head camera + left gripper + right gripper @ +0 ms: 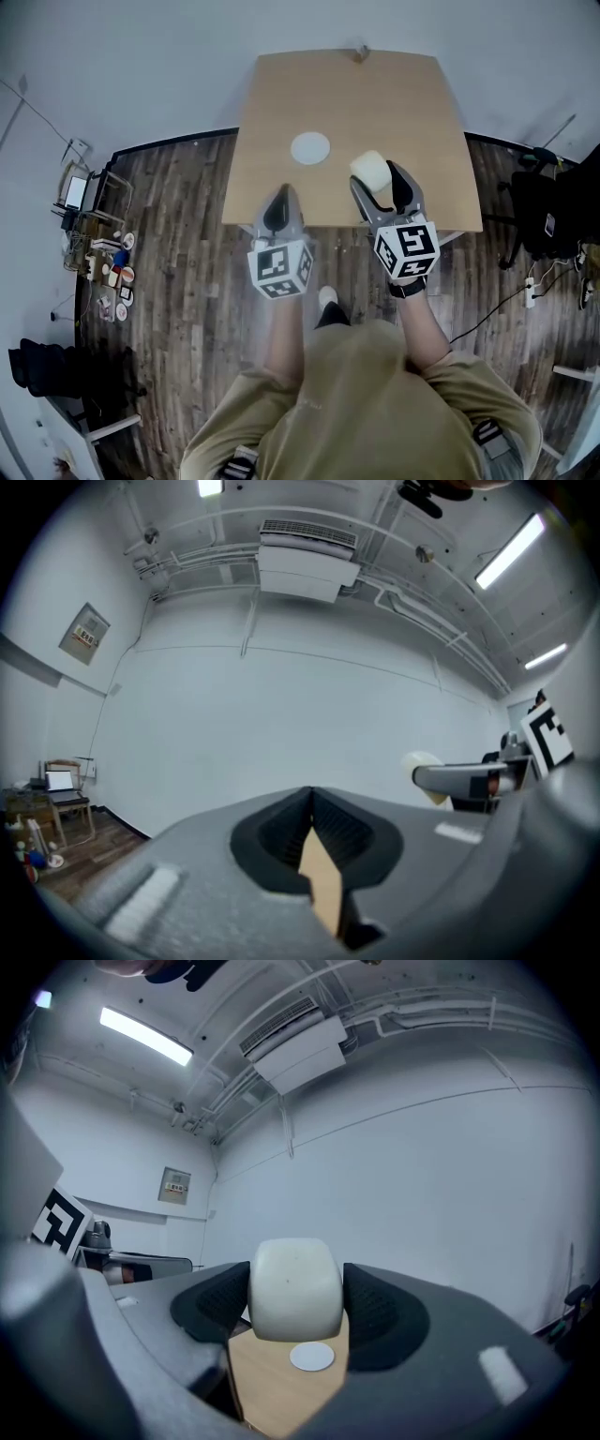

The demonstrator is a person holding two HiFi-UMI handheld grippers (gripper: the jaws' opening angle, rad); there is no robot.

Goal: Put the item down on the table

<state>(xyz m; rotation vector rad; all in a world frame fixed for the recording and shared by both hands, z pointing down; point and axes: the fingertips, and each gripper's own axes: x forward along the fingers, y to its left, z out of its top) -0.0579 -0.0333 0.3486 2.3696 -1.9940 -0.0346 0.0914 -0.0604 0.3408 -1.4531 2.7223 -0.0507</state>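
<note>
My right gripper point(375, 184) is shut on a cream-white rounded cup point(370, 170), held in the air over the near right part of the wooden table point(412, 103). In the right gripper view the cup point(294, 1288) fills the gap between the black pads, with the table point(272, 1382) and a white round coaster point(311, 1357) below. That coaster point(310, 148) lies near the table's middle, left of the cup. My left gripper point(280, 208) hangs at the table's near edge, jaws closed together with nothing in them point(314, 836).
A small object point(361, 52) stands at the table's far edge. Dark wood floor surrounds the table. A black chair point(544, 216) and cables sit at the right, a shelf with clutter point(98, 253) at the left. White walls lie ahead.
</note>
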